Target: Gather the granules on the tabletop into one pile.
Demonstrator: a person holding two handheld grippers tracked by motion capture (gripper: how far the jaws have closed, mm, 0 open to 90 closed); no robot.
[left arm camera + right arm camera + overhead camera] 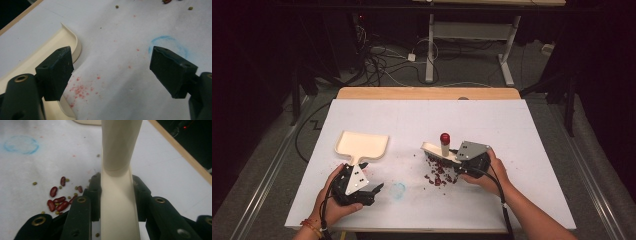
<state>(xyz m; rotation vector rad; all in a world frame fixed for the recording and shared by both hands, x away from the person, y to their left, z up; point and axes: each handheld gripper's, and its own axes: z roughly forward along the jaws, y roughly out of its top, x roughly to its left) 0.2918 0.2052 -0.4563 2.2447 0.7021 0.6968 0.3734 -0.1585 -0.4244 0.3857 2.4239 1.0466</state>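
A cream dustpan [362,145] lies flat at the table's left, its handle toward my left gripper [371,176]. That gripper is open; in the left gripper view its jaws stand wide apart [112,67] over bare paper, with the dustpan's rim [71,37] beside the left jaw. My right gripper [457,162] is shut on the handle of a cream sweeping tool [117,202], which has a red knob [445,137] on top. Red and small green beans [438,176] lie scattered under and in front of that tool, and to the left of the jaws [57,201] in the right gripper view.
The white table cover [512,130] bears a blue circle mark [398,190] between the hands and red crumbs [80,90] near the dustpan. A wooden edge [427,93] runs along the far side. Cables and a desk frame [472,45] stand on the floor beyond.
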